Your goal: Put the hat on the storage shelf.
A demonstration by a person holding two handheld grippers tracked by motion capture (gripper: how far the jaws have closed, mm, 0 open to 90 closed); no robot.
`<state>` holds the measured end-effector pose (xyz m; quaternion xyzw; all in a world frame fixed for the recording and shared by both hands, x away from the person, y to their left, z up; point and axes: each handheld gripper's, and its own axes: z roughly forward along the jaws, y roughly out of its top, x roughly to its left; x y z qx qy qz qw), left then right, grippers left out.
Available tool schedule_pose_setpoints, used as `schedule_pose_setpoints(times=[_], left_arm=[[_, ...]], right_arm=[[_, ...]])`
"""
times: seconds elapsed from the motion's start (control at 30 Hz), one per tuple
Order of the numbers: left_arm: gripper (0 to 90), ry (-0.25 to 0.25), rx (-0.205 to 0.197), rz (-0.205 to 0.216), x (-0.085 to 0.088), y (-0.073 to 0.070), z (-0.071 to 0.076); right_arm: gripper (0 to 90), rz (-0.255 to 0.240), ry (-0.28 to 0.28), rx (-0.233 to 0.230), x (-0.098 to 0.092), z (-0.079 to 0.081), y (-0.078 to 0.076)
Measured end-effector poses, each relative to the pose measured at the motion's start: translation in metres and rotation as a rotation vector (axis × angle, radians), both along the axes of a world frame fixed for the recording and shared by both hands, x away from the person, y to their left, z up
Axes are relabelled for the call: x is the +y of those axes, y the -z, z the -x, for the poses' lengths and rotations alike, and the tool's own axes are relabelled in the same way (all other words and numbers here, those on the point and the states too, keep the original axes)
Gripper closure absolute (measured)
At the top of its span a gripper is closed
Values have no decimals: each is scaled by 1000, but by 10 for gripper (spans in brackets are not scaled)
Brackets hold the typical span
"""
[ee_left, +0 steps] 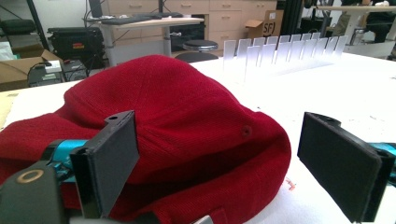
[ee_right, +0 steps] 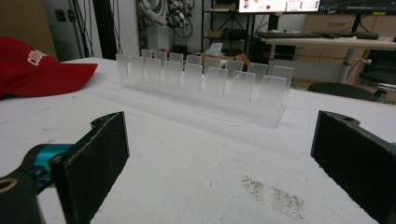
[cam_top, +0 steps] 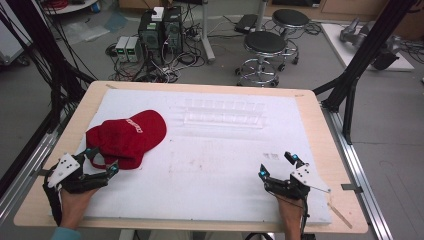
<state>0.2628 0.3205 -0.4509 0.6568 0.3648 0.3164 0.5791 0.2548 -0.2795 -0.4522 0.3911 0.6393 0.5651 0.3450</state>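
A white foam sheet [cam_top: 210,170] covers most of a pale wooden table [cam_top: 327,135], and a clear plastic rack [cam_top: 223,112] of upright slots stands on the sheet toward its far edge. Taking that rack as the landmark: a red cap [cam_top: 127,136] lies on the sheet to the rack's left and nearer the person, its brim toward the rack. A faint grey smudge [cam_top: 271,156] marks the sheet on the near side of the rack's right end.

The left gripper [cam_top: 102,161] sits at the cap's near edge, jaws spread apart with nothing between them — in the left gripper view the cap [ee_left: 187,135] rises just beyond the two black pads [ee_left: 112,163], and the rack [ee_left: 285,49] stands farther off to the right. The right gripper [cam_top: 276,165] rests on bare sheet well to the near right of the rack, its jaws likewise wide and empty; in its own view the rack [ee_right: 205,81] stands ahead.

Beyond the rack, off the table, the grey floor holds two round black stools [cam_top: 266,47], computer towers [cam_top: 161,27] amid tangled cables, and black frame struts [cam_top: 367,47] at either side.
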Motion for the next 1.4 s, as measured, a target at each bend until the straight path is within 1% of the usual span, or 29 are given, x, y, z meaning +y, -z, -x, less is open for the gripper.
schedule_pose_setpoints(times=[0.07,0.3,0.53,0.63,0.9,0.93,1.0,1.1,1.27,1.33,1.4], left_arm=[[129,0,4,2,0,0,0],[129,-1,-3,-6,0,0,0],[129,-1,3,-3,0,0,0],[129,0,-1,-3,0,0,0],[127,4,-9,5,1,0,1],[127,8,-5,6,1,-1,1],[127,10,2,-5,1,-2,1],[127,14,9,-11,3,-7,0],[125,17,10,-22,8,-17,-1],[120,17,22,-24,11,-21,-4],[98,20,41,-27,13,-26,-6]], right_arm=[[32,3,2,9,0,-1,0],[32,-2,1,10,0,-1,0],[32,-8,5,15,0,-1,0],[32,-6,7,9,-1,-1,0],[32,-4,11,15,0,-1,0],[32,-6,10,15,0,-1,0],[32,-3,7,19,0,-2,0],[32,-1,7,17,0,-2,0],[32,-6,6,20,0,-2,0],[32,-5,6,20,0,-2,0],[32,-3,6,19,0,-2,0]])
